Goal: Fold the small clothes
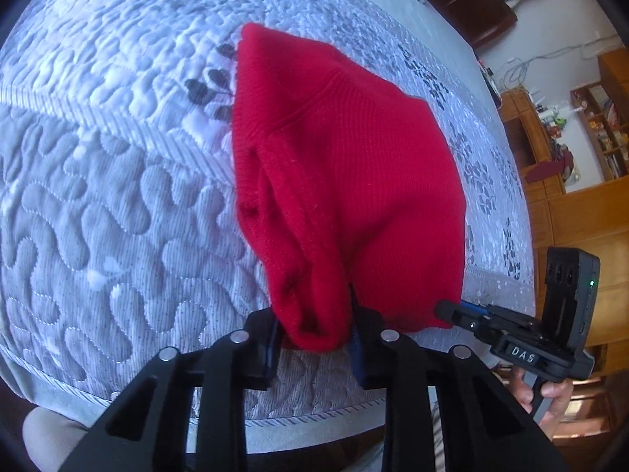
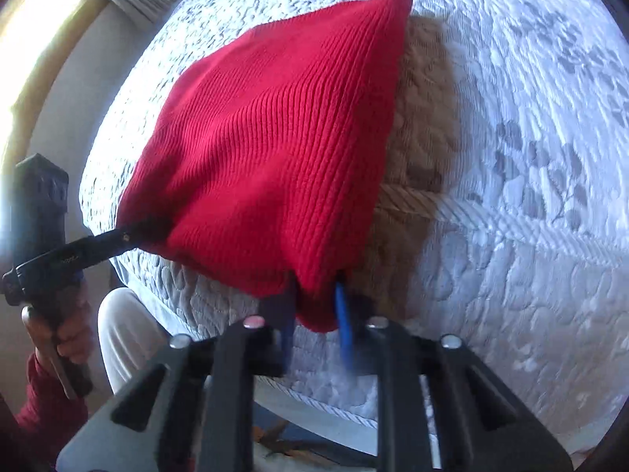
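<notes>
I have a red ribbed knit garment (image 1: 346, 181) pinched at two corners of its near edge, lifted so it slopes away from me over the bed's pale grey quilted bedspread (image 1: 118, 204). My left gripper (image 1: 316, 338) is closed almost together on a bunched, folded corner of the red knit, the cloth pressed between the blue-padded fingers (image 1: 357, 354). My right gripper (image 2: 316, 314) is likewise nearly closed, its fingers (image 2: 343, 326) clamped on the other near corner, with the fabric hanging a little below the tips. In the left wrist view the right gripper (image 1: 448, 308) shows at the garment's lower right corner, with my hand (image 1: 550, 393) around its handle. In the right wrist view the left gripper (image 2: 133, 234) grips the lower left corner. The far end of the garment lies against the bedspread (image 2: 530, 216), casting a brownish shadow to its right. Wooden shelves (image 1: 589, 126) stand beyond the bed.
</notes>
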`<act>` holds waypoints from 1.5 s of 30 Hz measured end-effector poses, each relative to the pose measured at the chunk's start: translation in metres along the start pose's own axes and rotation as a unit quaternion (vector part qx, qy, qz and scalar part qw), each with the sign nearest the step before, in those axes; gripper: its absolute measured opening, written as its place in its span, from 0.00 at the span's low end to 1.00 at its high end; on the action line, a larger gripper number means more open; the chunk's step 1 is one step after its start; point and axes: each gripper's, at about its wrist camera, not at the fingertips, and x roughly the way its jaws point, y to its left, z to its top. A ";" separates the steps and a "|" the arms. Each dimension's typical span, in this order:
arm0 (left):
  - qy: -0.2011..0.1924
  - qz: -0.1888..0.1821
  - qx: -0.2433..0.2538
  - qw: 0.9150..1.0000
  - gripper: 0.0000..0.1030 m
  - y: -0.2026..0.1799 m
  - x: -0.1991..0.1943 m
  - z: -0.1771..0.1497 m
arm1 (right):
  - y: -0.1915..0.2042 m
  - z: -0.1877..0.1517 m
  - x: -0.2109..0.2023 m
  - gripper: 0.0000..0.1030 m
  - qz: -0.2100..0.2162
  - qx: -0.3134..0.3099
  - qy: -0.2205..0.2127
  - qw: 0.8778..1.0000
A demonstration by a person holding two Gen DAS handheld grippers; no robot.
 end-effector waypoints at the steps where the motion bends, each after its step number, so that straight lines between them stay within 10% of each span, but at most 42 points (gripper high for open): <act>1: -0.001 0.001 0.008 1.000 0.26 -0.003 -0.001 0.000 | -0.005 -0.001 -0.005 0.12 0.005 0.003 -0.004 1.000; 19: 0.024 0.073 0.047 0.996 0.49 -0.015 0.003 -0.019 | 0.004 -0.034 -0.042 0.29 -0.027 -0.061 -0.043 0.997; 23: 0.026 0.083 0.045 0.995 0.54 -0.023 0.013 -0.020 | 0.033 -0.035 -0.027 0.56 -0.094 -0.118 -0.056 0.987; 26: 0.027 0.088 0.037 0.995 0.55 -0.023 0.018 -0.018 | 0.035 -0.033 -0.008 0.54 -0.129 -0.140 -0.046 0.981; 32: 0.028 0.090 0.038 0.995 0.54 -0.026 0.025 -0.012 | 0.020 -0.025 0.007 0.14 -0.114 -0.116 -0.025 0.986; 45: 0.022 0.098 0.060 0.993 0.50 -0.028 0.035 -0.018 | -0.009 -0.028 0.008 0.08 -0.077 -0.069 -0.004 0.995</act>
